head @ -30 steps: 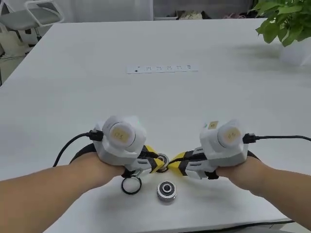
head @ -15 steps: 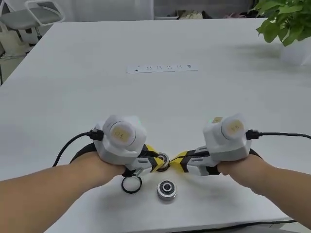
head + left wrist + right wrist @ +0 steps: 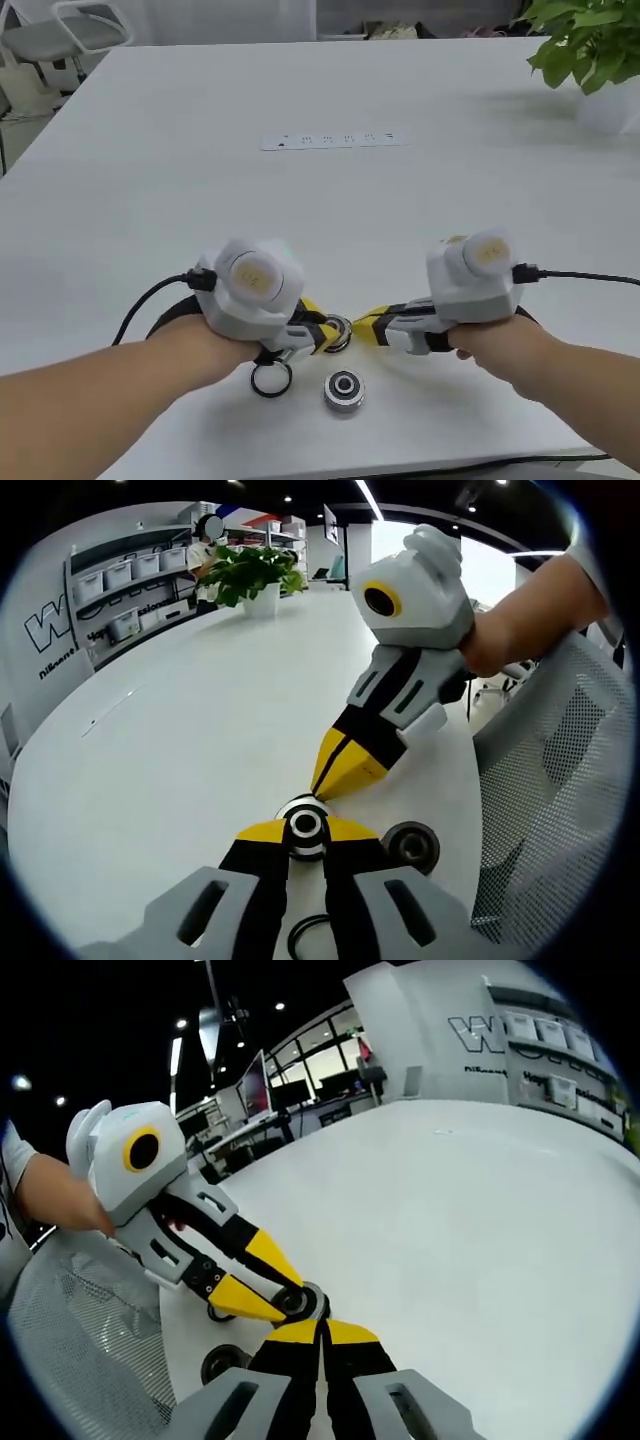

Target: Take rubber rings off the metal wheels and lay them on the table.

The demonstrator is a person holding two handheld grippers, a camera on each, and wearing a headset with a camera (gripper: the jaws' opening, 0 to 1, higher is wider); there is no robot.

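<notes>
Landmark for these notes: the second wheel (image 3: pixel 344 390), lying flat on the white surface (image 3: pixel 330 220), close to the near edge.

- Left claw (image 3: pixel 320 337) hovered just beyond the second wheel, clenched on a metal wheel (image 3: pixel 305 823). The wheel sat between the yellow tips and clear of the surface.
- Right claw (image 3: pixel 332 772) came in from the opposite side, also just beyond the second wheel. Its yellow jaws were pressed tight together and their point met the rim of the held metal wheel. (Could not tell whether any rubber was pinched between them, or whether that wheel wore a ring at all.)
- One black rubber ring (image 3: pixel 270 380) lay flat just to the left of the second wheel, near it but not touching, partly under the left claw's body in the head view.
- Second wheel: silver rim, dark hub, nothing gripping it.
- A white power strip (image 3: pixel 333 141) lay well beyond the second wheel, toward the middle of the surface.
- A green potted plant (image 3: pixel 585 40) stood at the far right corner, well apart from the second wheel.
- A black cable (image 3: pixel 150 300) trailed leftward from the left claw's housing, and another ran rightward from the right one.
- A grey mesh chair back (image 3: pixel 560 800) stood on the person's side of the second wheel, seen in the left gripper view.
</notes>
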